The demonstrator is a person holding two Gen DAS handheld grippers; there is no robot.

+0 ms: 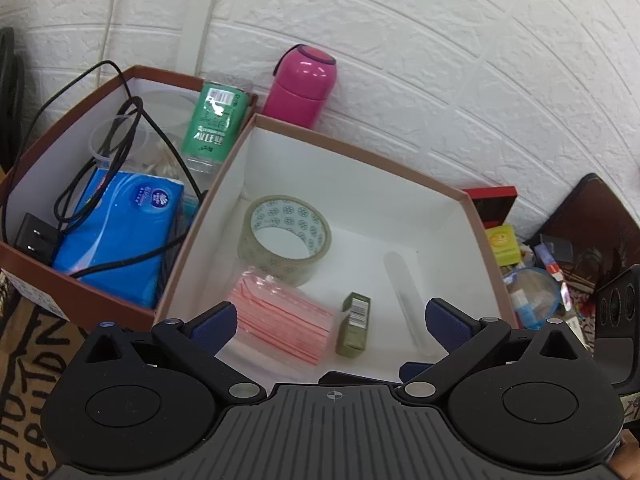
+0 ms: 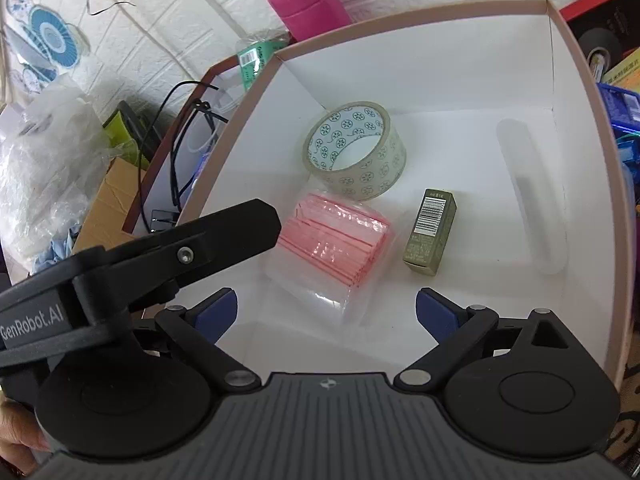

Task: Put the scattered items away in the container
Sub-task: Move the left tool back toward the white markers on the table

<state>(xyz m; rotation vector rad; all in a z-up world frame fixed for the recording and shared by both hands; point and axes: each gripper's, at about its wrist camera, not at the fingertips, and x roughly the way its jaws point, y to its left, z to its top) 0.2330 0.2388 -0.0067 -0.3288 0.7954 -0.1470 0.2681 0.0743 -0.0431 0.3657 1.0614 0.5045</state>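
Note:
A white-lined box holds a tape roll, a pack of pink-edged clear bags, a small olive carton and a clear tube. My left gripper is open and empty above the box's near edge. My right gripper is open and empty over the near part of the box. The left gripper's finger shows in the right wrist view at the left.
A second box at the left holds a blue tissue pack, a black cable with plug and a green bottle. A pink flask stands by the wall. Clutter lies to the right.

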